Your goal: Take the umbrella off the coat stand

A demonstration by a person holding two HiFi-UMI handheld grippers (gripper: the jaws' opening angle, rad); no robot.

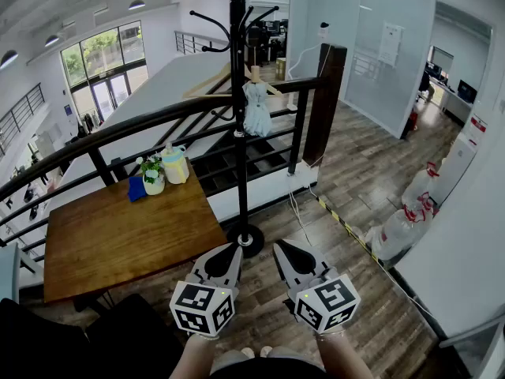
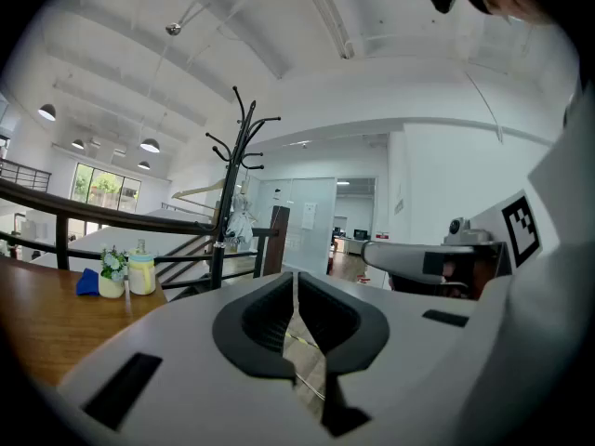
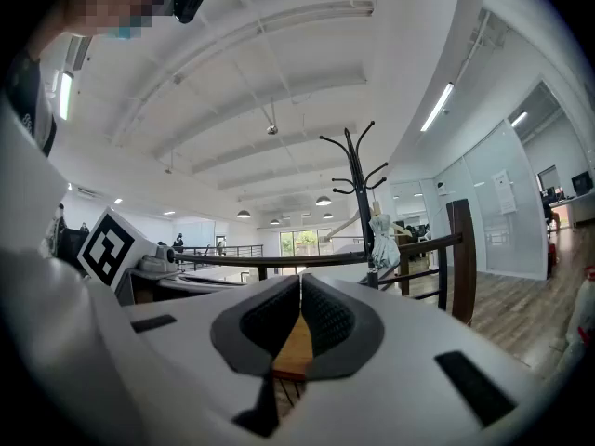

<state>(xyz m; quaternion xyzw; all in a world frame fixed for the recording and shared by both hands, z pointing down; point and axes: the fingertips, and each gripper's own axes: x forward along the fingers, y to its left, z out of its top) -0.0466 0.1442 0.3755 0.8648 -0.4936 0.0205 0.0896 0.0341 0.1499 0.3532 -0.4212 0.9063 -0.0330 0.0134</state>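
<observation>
A pale folded umbrella (image 1: pixel 256 110) hangs partway up the black coat stand (image 1: pixel 237 133), next to a wooden hanger (image 1: pixel 217 80). The stand's round base (image 1: pixel 248 240) rests on the wood floor just beyond my grippers. My left gripper (image 1: pixel 233 249) and right gripper (image 1: pixel 281 249) sit side by side low in the head view, both shut and holding nothing, well short of the umbrella. In the left gripper view, the umbrella (image 2: pixel 242 223) shows on the stand (image 2: pixel 229 193) beyond my left gripper (image 2: pixel 296 278). The right gripper view has the umbrella (image 3: pixel 384 241) up and right of my right gripper (image 3: pixel 300 280).
A wooden table (image 1: pixel 110 239) stands at the left with a small flower pot (image 1: pixel 153 177), a yellow jar (image 1: pixel 175 165) and a blue cloth (image 1: pixel 136 189). A black railing (image 1: pixel 150 122) and a dark wooden post (image 1: pixel 326 101) run behind the stand. White bags (image 1: pixel 402 221) lie by the right wall.
</observation>
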